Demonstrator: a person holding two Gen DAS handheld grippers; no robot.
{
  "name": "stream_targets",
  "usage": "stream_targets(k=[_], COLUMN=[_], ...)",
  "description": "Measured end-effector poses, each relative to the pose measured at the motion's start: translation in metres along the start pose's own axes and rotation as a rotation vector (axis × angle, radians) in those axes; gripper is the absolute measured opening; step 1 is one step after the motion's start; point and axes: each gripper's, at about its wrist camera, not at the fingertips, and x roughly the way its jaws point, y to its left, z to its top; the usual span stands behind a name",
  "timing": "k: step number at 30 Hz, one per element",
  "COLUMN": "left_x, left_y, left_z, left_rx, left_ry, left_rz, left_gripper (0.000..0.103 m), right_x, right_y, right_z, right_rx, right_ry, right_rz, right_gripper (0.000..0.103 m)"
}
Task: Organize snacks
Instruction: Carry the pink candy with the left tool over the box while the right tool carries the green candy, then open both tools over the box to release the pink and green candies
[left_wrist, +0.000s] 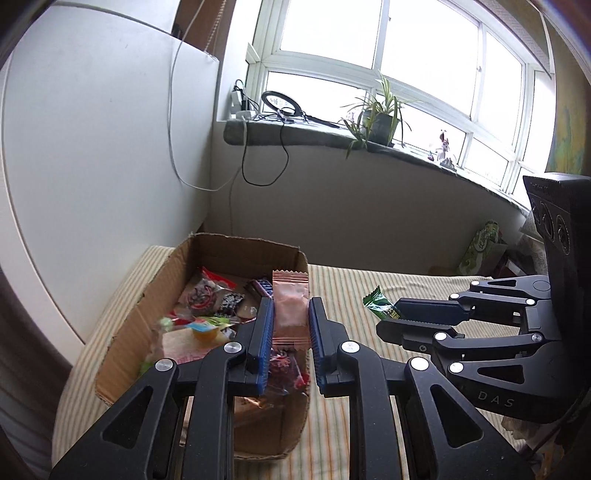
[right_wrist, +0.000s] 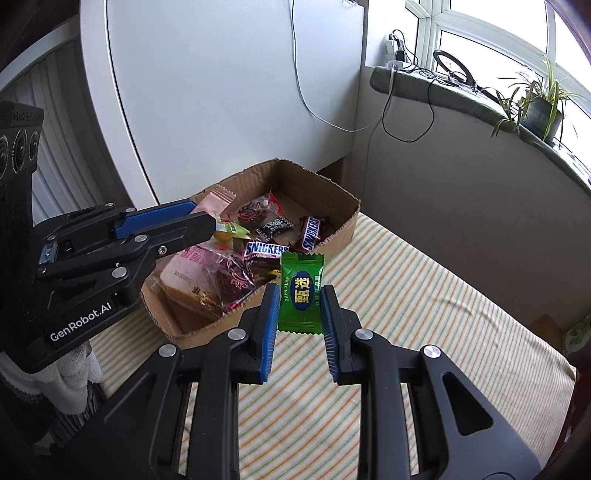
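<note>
While both grippers hang over the striped cloth (right_wrist: 424, 295), each has its fingers clamped on one sweet. The left gripper (left_wrist: 291, 317) pinches a pink packet (left_wrist: 290, 306) between its blue pads, the packet standing upright with its crimped top beyond the fingertips. The right gripper (right_wrist: 300, 306) pinches a green candy (right_wrist: 301, 291) the same way, upright between the pads.

Ahead of the left fingers, and partly beneath them, sits an open cardboard box (right_wrist: 343, 229) on the cloth; from the right wrist it lies ahead and to the left of the fingers. Inside is a loose heap of snacks: two Snickers bars (right_wrist: 266, 249), a small black-and-white packet (right_wrist: 275, 226), a clear bag with red print (right_wrist: 255, 210), a larger clear bag over a pale packet (right_wrist: 192, 277), and a yellow jelly cup (left_wrist: 205, 330) just left of the left fingers.

Readable writing: "SNICKERS" on both bars, "ZHEN XUAN" and two large yellow Chinese characters on the green candy, "GenRobot.AI" on the left gripper's body, "DAS" on the right gripper's body.

Print on the pink packet is too faint to read. The left fingers cover the near end of the box in the left view, so the snacks there are hidden. Fine print on the other packets is blurred.
</note>
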Motion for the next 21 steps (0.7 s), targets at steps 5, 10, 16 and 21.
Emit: stream_targets(k=[5,10,16,21], left_x=[-0.003,-0.007,-0.004,0.009], left_y=[0.027,0.046,0.064,0.065], left_z=[0.004,0.008,0.018,0.026], left_rx=[-0.061,-0.078,-0.099,-0.097], left_ry=[-0.047,-0.069,-0.076,-0.059], left_rz=[0.014,0.049,0.081,0.083], left_gripper=[0.017,0.017,0.017,0.017], right_x=[0.012,0.023,0.038,0.051], right_y=[0.009,0.011,0.01,0.01], right_z=[0.013,0.025,0.039,0.048], right_rx=[-0.007,0.013,0.043,0.057], right_ry=[-0.003,-0.018,-0.022,-0.02], right_rz=[0.009,0.019,0.038,0.033], right_gripper=[0.023,0.023,0.023,0.023])
